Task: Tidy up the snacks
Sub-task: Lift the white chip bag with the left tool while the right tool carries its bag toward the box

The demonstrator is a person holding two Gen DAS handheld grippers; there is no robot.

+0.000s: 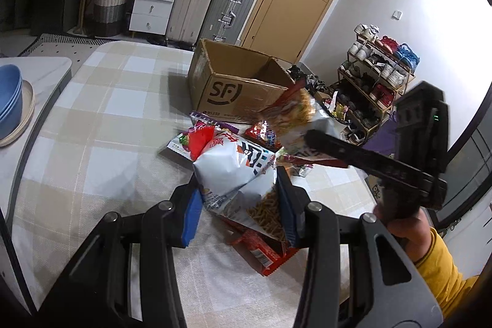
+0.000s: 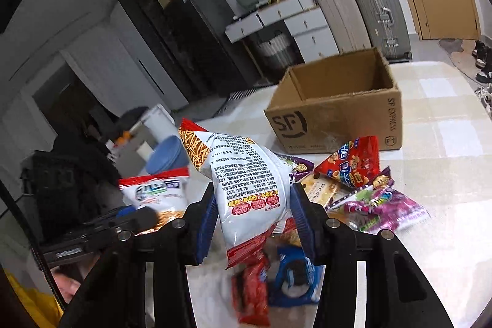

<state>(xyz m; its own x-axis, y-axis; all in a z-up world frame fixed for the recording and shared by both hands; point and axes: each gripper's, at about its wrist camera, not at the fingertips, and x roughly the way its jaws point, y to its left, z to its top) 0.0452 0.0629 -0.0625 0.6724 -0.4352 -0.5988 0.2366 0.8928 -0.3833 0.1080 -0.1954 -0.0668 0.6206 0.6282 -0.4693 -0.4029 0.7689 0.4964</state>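
Observation:
In the left wrist view my left gripper (image 1: 240, 209) is shut on a white stick-snack bag (image 1: 233, 171), held above the checked tablecloth (image 1: 107, 119). My right gripper (image 2: 253, 220) is shut on a second white bag (image 2: 246, 174), its printed back facing the camera. It is lifted over the snack pile. From the left wrist view the right gripper (image 1: 310, 140) carries that bag (image 1: 295, 112) near the open SF cardboard box (image 1: 240, 94). From the right wrist view the left gripper (image 2: 144, 214) and its bag (image 2: 156, 189) are at lower left. The box (image 2: 332, 125) looks empty inside.
Loose snacks lie before the box: a red bag (image 2: 350, 162), a purple bag (image 2: 384, 205), a blue cookie pack (image 2: 292, 278), a red pack (image 1: 264, 254). Blue bowls (image 1: 9, 100) sit at the table's left. A shoe rack (image 1: 375, 82) and suitcases (image 1: 212, 8) stand beyond.

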